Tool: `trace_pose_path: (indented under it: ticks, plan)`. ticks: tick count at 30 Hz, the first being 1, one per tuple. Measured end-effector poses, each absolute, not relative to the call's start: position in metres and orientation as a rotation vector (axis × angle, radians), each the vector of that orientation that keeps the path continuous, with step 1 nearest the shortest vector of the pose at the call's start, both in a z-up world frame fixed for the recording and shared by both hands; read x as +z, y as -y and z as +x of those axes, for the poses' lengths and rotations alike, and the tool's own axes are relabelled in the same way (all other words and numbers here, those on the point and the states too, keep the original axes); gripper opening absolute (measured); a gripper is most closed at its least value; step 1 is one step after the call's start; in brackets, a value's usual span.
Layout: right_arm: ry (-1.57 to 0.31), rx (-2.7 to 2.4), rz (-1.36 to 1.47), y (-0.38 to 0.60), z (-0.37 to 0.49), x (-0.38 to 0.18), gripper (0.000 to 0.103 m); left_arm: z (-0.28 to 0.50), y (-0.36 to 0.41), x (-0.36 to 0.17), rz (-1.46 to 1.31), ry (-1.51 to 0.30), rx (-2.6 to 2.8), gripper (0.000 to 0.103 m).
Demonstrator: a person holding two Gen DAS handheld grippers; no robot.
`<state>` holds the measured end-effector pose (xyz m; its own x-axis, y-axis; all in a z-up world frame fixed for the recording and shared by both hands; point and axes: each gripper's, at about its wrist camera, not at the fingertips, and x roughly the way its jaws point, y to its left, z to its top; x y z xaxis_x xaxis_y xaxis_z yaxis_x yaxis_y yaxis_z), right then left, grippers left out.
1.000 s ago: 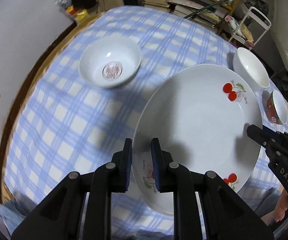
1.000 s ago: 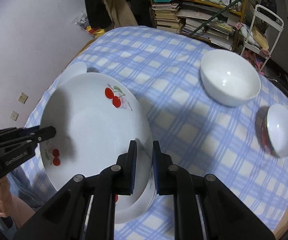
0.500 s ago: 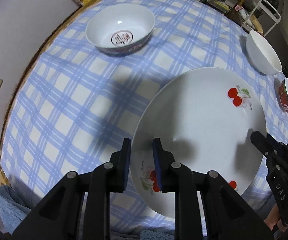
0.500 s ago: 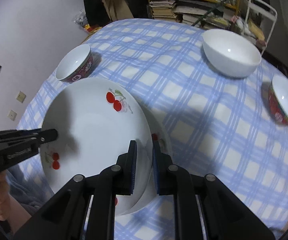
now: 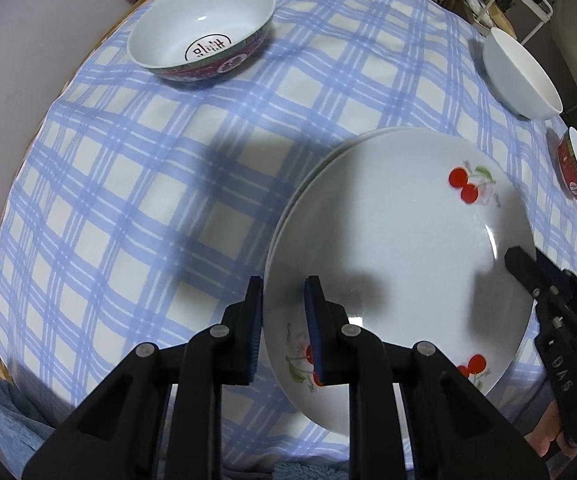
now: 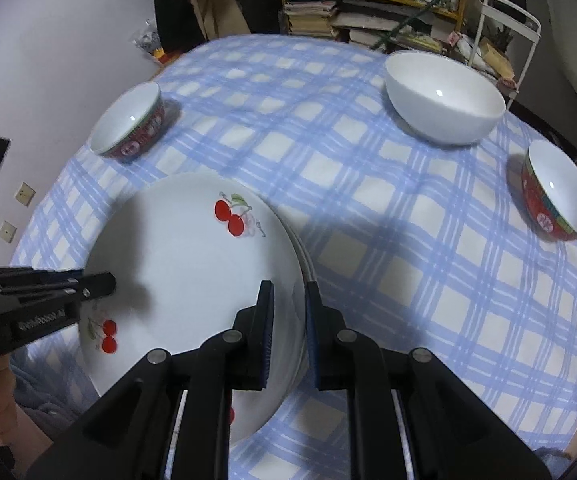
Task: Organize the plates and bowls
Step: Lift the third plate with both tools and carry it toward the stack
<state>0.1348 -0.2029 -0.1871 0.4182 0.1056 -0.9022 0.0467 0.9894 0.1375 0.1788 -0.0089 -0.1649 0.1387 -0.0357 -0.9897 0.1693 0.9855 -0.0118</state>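
2 grippers hold 1 plate between them, and that shared grip is what your next move depends on. Going left to right: your left gripper [image 5: 282, 320] straddles the near-left rim of the top cherry plate [image 5: 400, 248], fingers narrow with 1 pad under the rim and 1 on the face. The plate stretches away to the right of those fingers, and a second plate [image 5: 320, 160] shows as a thin white edge beneath it on the far-left side. The top plate looks slightly offset from the lower one; whether it is fully seated on it you cannot tell from either view.

Your right gripper [image 6: 288, 308] clamps the opposite rim, fingers equally narrow, with the plate lying to its left. Each gripper is about equally near its own edge, so neither arm has the advantage; release should be even on both sides, or the plate may tip or slide on the one below.

The plate is wide, shallow, glossy white, with red cherry pairs near the rim.

Beyond the stack, on the blue checked surface [image 6: 408, 240], stand 3 bowls well apart: a red-banded bowl [image 6: 128, 128] at far left, a plain white bowl [image 6: 444, 96] at far centre-right, and a smaller red bowl [image 6: 556, 192] at the right edge. In my judgement the plates are nearly stacked and the bowls are not yet gathered.
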Motion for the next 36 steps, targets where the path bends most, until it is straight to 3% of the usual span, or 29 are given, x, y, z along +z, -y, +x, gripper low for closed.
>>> trace_pose_path:
  ticks: [6, 36]
  plan:
    - [-1.117, 0.022, 0.017, 0.190, 0.129, -0.196, 0.017, 0.180, 0.014, -0.168, 0.149, -1.416, -0.143, 0.021]
    - [-1.067, 0.041, 0.187, 0.209, 0.121, -0.200, 0.017, 0.173, 0.021, -0.168, 0.181, -1.409, -0.149, 0.022]
